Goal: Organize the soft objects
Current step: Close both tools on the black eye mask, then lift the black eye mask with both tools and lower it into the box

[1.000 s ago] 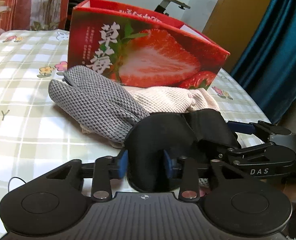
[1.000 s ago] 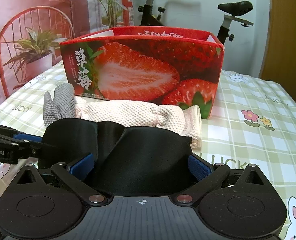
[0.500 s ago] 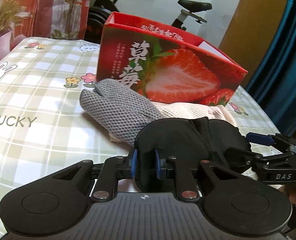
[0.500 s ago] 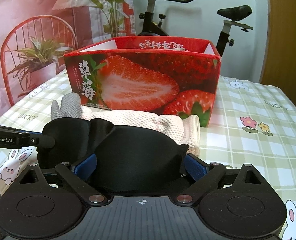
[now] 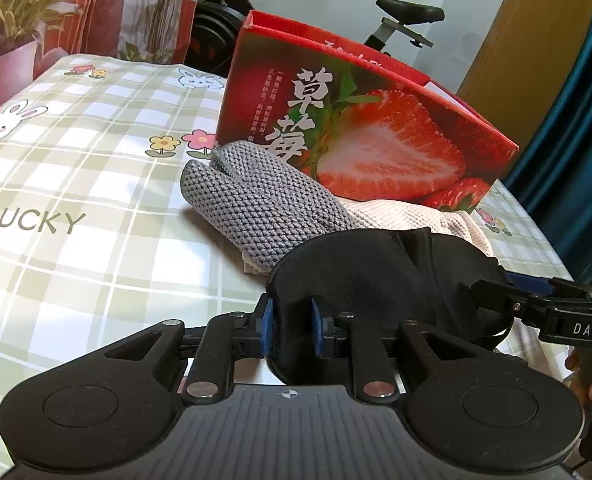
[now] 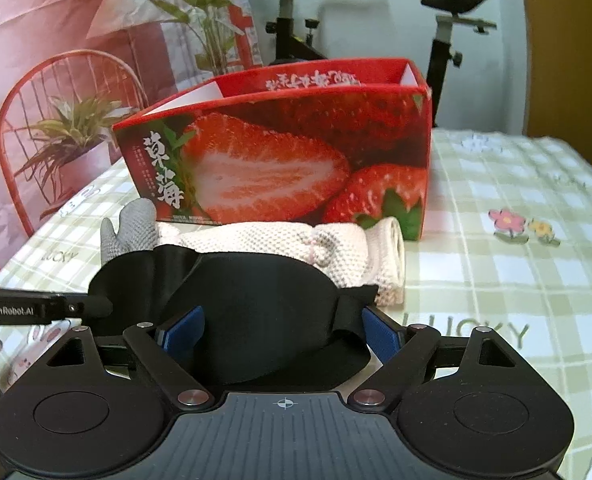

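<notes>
Left gripper (image 5: 289, 330) clamped on black eye mask (image 5: 376, 280), right gripper (image 6: 281, 330) spread wide around its other end; strawberry box (image 6: 296, 160) ahead appears unfilled, grey cloth (image 5: 255, 204) and cream cloth (image 6: 296, 244) lying between, unsorted.

A black padded eye mask (image 5: 380, 276), smooth and softly domed, is raised above the checked counter (image 5: 75, 184), one end pinched between the narrowly set blue pads of the left hand-held gripper (image 5: 289, 330). The right hand-held gripper (image 6: 281, 330), pads spread wide, brackets the mask's other end, where its black strap (image 6: 352, 316) bunches. Behind it a grey knitted cloth (image 5: 255, 204), folded double, overlaps a cream knitted cloth (image 6: 296, 244) rolled at its right end (both lie flat on the counter). Both touch the front of an open red strawberry-printed box (image 6: 279, 160) standing upright.
</notes>
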Motion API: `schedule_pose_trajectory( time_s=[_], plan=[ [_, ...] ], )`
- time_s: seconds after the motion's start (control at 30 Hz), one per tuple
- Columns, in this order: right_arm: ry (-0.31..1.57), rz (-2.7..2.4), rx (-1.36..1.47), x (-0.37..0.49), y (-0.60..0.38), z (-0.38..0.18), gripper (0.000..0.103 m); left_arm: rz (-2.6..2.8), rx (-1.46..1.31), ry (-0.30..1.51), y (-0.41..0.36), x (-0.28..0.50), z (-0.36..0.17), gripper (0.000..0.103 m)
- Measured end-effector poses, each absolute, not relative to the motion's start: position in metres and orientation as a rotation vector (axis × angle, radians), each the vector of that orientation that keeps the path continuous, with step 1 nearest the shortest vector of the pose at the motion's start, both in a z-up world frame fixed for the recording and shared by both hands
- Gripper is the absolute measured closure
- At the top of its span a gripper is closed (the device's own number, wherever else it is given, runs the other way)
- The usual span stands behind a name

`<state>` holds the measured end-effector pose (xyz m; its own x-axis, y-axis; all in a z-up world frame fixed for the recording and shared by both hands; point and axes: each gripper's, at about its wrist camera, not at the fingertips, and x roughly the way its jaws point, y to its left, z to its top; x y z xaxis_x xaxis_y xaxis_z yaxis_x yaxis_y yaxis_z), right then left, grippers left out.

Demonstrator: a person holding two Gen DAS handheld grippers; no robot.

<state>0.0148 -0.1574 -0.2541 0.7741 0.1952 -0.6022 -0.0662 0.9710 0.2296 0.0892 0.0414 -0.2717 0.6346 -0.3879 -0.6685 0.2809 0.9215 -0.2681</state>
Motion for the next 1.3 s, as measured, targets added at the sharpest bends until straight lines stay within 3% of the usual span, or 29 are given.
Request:
schedule_pose_trajectory(
  time_s=[0.1,0.27,0.53,0.7,0.93,1.3],
  plan=[
    [0.680,0.150,0.243,0.018,-0.159,-0.254,0.020,-0.386,-0.156,0.806,0.043,0.091,-0.274,0.079],
    [0.685,0.165,0.254,0.016,-0.159,-0.253,0.033,-0.392,-0.171,0.806,0.045,0.092,-0.276,0.079],
    [0.590,0.163,0.228,0.007,-0.162,-0.228,0.070,-0.393,-0.183,0.806,0.046,0.092,-0.276,0.079],
    [0.545,0.183,0.198,0.004,-0.162,-0.214,0.082,-0.387,-0.185,0.737,0.050,0.084,-0.264,0.084],
    [0.520,0.228,0.176,0.007,-0.154,-0.198,0.090,-0.382,-0.192,0.645,0.054,0.078,-0.241,0.087],
    [0.411,0.273,0.096,0.028,-0.144,-0.148,0.092,-0.383,-0.119,0.439,0.047,0.089,-0.179,0.089]
  ],
)
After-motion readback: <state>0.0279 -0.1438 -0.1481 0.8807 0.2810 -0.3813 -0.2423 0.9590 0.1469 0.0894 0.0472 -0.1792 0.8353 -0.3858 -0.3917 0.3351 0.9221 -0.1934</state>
